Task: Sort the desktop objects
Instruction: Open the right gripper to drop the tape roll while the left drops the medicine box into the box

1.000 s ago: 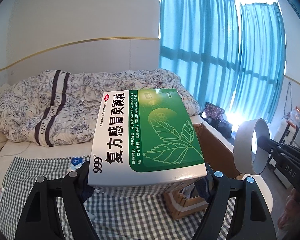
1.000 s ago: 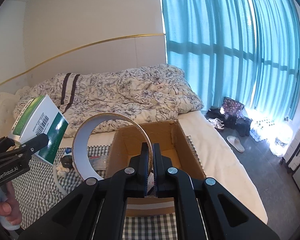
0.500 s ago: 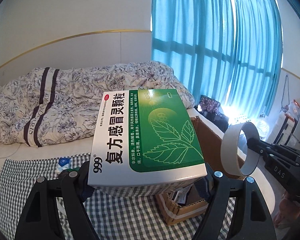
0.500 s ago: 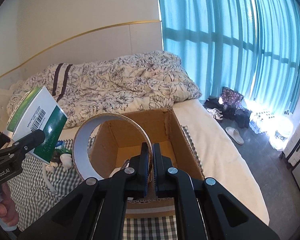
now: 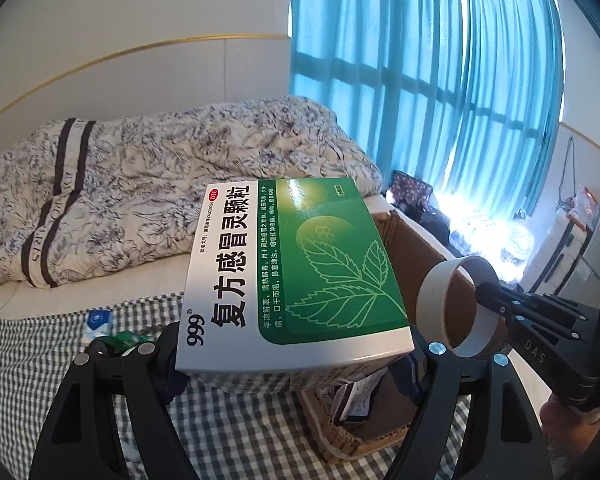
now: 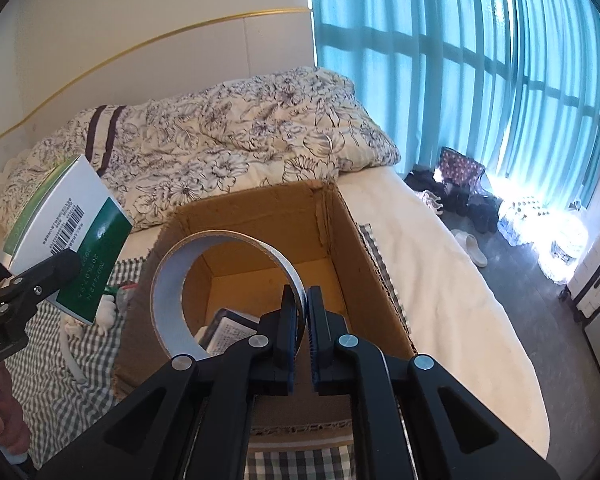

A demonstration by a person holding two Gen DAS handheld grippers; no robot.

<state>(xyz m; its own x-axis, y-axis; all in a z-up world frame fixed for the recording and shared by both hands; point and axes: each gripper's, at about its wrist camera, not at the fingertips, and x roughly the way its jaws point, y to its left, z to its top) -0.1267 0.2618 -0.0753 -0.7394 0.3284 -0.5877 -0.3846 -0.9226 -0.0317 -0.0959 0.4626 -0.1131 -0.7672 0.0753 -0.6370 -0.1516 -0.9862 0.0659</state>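
My left gripper (image 5: pixel 292 364) is shut on a green and white medicine box (image 5: pixel 296 276), held flat above the checked cloth beside an open cardboard box (image 5: pixel 412 248). In the right wrist view the medicine box (image 6: pixel 80 232) hangs left of the cardboard box (image 6: pixel 260 216), with one left finger (image 6: pixel 56 268) on its side. My right gripper (image 6: pixel 304 300) is shut on the rim of a white tape roll (image 6: pixel 166 292), which hangs upright over the opening. The tape roll (image 5: pixel 432 304) also shows in the left wrist view. A dark booklet (image 6: pixel 228 332) lies inside the cardboard box.
The checked cloth (image 5: pixel 28 360) covers the bed's near part, with small items (image 5: pixel 96 320) on it. A floral quilt (image 5: pixel 140 184) is piled behind. Teal curtains (image 6: pixel 460 80) hang at the right, and slippers (image 6: pixel 472 248) and bags lie on the floor.
The right gripper has carried the tape roll lower, over the cardboard box's opening. The left gripper has swung right with the medicine box, closer to the cardboard box.
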